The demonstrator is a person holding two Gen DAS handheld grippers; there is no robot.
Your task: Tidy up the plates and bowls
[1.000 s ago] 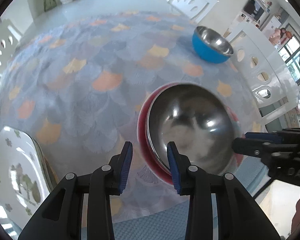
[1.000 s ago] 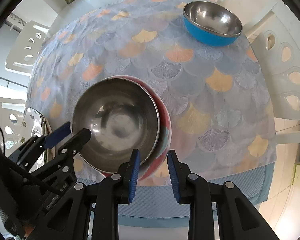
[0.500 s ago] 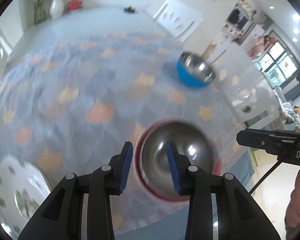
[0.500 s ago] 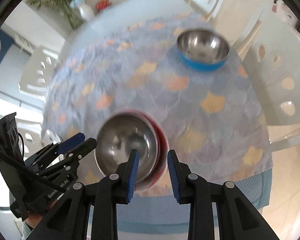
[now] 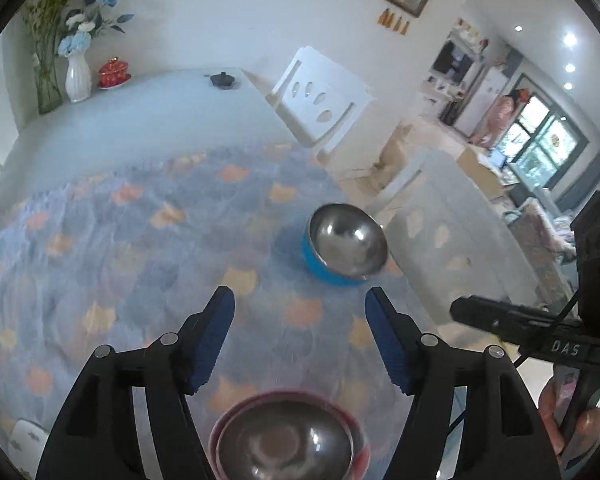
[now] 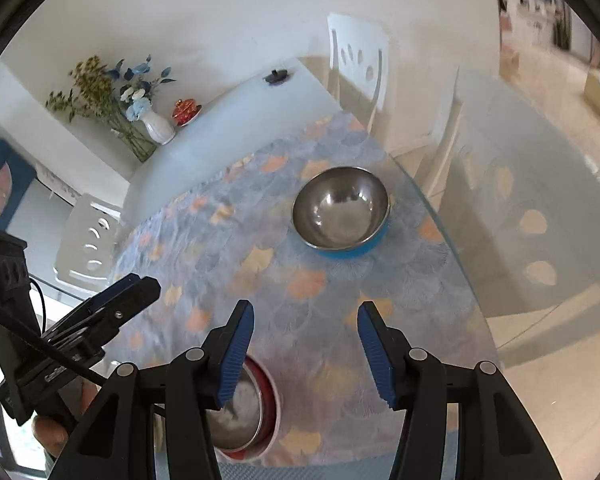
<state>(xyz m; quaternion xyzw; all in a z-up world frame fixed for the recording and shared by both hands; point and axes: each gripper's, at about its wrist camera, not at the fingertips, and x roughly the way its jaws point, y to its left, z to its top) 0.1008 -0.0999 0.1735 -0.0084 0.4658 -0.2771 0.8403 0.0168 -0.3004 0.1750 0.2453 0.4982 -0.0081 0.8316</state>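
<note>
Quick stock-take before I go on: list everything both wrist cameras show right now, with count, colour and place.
Blue bowl: 1, steel inside, blue outside, far right part of the cloth, near the table edge.
Red bowl: 1, steel inside, red outside, near edge of the table, below the grippers.
Tablecloth: 1, blue-grey with orange fan pattern, covers the near half of the table.
White vase: 1, with blue and white flowers, far left corner.
Red lidded pot: 1, beside the vase.
Small black item: 1, far end, too small to identify.
White chairs: several, around the table.
Left gripper: black, blue pads, open, empty.
Right gripper: same, open, empty.
</note>
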